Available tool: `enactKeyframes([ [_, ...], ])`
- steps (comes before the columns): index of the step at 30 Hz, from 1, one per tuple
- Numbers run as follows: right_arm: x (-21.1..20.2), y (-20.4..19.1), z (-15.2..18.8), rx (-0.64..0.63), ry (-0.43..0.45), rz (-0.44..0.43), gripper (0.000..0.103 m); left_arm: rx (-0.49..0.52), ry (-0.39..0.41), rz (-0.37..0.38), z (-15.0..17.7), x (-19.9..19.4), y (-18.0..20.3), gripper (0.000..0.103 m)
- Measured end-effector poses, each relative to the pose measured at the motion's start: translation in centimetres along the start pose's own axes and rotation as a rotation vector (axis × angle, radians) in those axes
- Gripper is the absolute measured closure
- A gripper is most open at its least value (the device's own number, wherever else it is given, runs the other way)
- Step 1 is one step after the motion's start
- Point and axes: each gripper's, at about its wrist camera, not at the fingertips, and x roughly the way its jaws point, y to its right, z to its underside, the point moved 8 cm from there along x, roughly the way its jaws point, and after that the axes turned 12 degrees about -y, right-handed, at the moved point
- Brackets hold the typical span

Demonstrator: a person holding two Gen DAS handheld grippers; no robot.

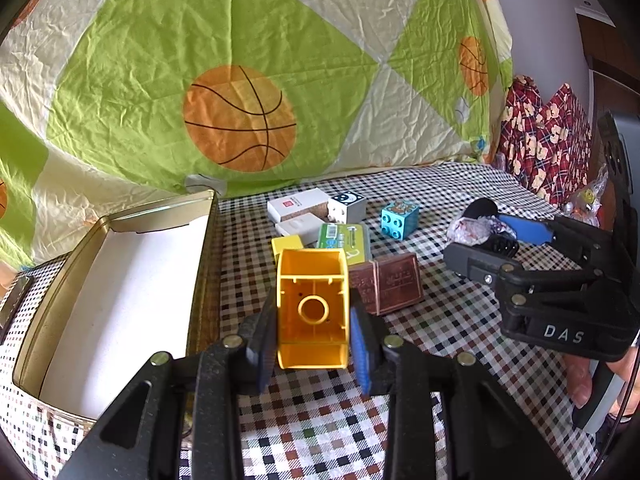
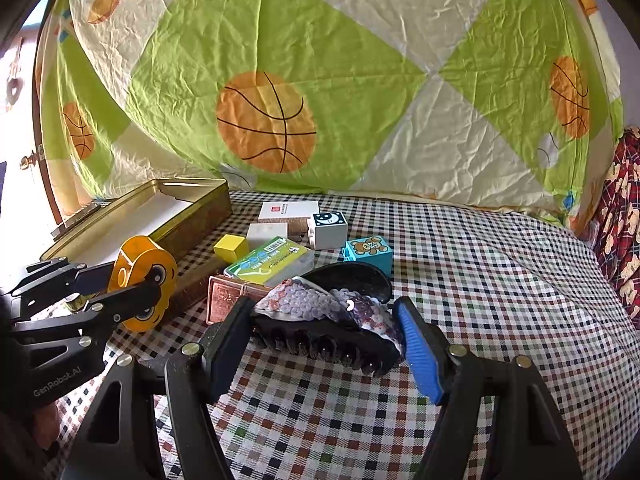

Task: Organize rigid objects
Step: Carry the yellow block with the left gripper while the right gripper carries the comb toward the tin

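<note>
My left gripper is shut on a yellow toy block, hollow underside facing the camera, held just right of the open gold tin. The block also shows in the right wrist view. My right gripper has its fingers around a black hair claw clip with a sequinned bow, touching both ends; it also shows in the left wrist view. A pile of blocks and boxes lies behind: white boxes, a green box, a blue bear block, a copper bar.
A checked cloth covers the table. A basketball-print sheet hangs behind. The tin's lid lies at far left. Red patterned fabric sits at the right edge. A small yellow cube and a white moon block sit in the pile.
</note>
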Motion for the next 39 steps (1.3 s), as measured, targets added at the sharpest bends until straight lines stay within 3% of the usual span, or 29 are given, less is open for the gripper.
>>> enactKeyframes([
  [39, -2.6, -1.7, -1.0, -0.038, 0.178, 0.039, 0.030, -0.025, 0.144, -0.082, -0.9, -2.5, -0.7, 0.072],
])
